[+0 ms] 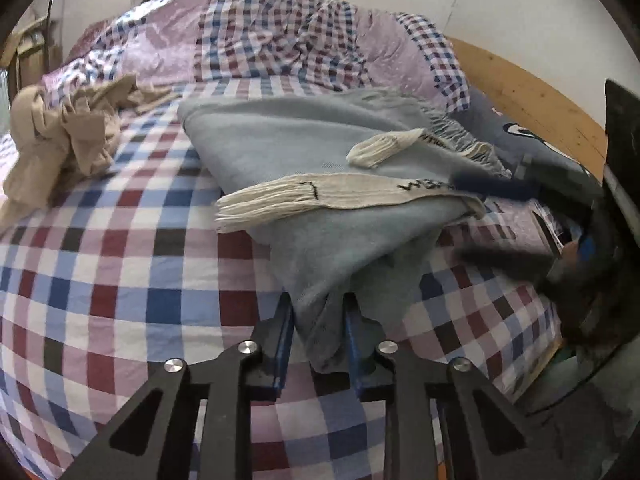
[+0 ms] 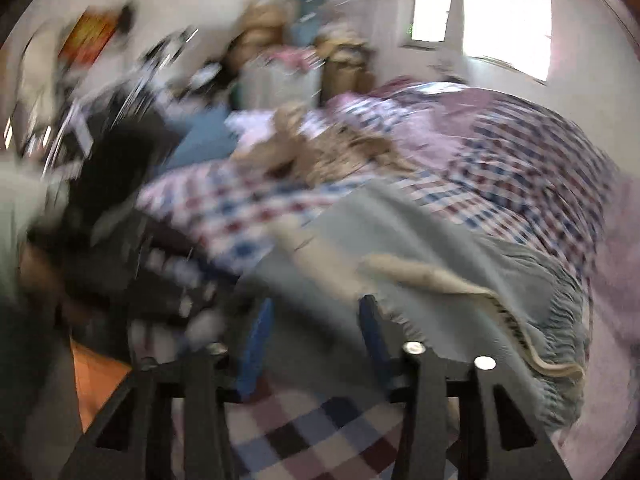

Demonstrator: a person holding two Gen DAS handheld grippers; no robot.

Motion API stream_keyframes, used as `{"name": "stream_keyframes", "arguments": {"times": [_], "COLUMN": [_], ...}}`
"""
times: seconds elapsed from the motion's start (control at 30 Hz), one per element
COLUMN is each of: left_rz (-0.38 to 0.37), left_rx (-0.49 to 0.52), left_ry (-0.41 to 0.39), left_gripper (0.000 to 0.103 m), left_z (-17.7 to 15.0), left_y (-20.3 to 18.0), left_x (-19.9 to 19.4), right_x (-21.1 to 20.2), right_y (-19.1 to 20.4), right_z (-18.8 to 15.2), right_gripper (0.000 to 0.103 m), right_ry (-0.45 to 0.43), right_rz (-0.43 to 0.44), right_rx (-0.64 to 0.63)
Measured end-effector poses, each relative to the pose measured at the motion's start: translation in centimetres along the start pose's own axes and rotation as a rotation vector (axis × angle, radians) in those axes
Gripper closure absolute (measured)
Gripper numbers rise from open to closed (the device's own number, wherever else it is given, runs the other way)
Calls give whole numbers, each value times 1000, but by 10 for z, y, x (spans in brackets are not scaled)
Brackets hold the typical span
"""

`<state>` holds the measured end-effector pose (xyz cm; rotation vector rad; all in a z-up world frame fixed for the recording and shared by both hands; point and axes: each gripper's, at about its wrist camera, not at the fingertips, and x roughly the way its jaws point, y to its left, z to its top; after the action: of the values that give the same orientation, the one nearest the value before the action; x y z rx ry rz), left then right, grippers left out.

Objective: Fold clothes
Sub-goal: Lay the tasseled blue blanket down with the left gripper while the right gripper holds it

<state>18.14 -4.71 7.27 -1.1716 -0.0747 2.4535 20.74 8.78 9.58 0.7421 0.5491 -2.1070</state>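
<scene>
A light blue garment (image 1: 288,136) with cream fringed bands (image 1: 304,196) lies half folded on the checked bed sheet (image 1: 120,264). At the bottom of the left wrist view, my left gripper (image 1: 318,314) is shut on a hanging corner of it, with fabric bunched between the blue pads. My right gripper (image 1: 460,218) comes in blurred from the right, one finger above and one below the garment's edge. In the blurred right wrist view, the right gripper (image 2: 314,320) stands open at the near edge of the blue garment (image 2: 420,248).
A crumpled beige garment (image 1: 60,140) lies at the left of the bed. A bunched checked quilt (image 1: 280,32) fills the back. A dark blue pillow (image 1: 532,140) and wooden headboard (image 1: 532,92) are on the right. Cluttered shelves (image 2: 280,60) and a window (image 2: 480,4) stand beyond the bed.
</scene>
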Motion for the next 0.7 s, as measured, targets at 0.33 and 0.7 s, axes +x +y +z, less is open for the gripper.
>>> {"name": "stream_keyframes", "arguments": {"times": [0.33, 0.7], "left_rz": [-33, 30], "left_rx": [-13, 90], "left_ry": [-35, -31], "left_gripper": [83, 57], "left_z": [2, -7], "left_y": [-2, -20], "left_x": [-8, -10], "right_x": [31, 24], "right_y": [-54, -106], "right_z": [-25, -2], "right_gripper": [76, 73], "right_ry": [41, -186], "right_rz": [52, 186], "right_rx": [381, 722]}}
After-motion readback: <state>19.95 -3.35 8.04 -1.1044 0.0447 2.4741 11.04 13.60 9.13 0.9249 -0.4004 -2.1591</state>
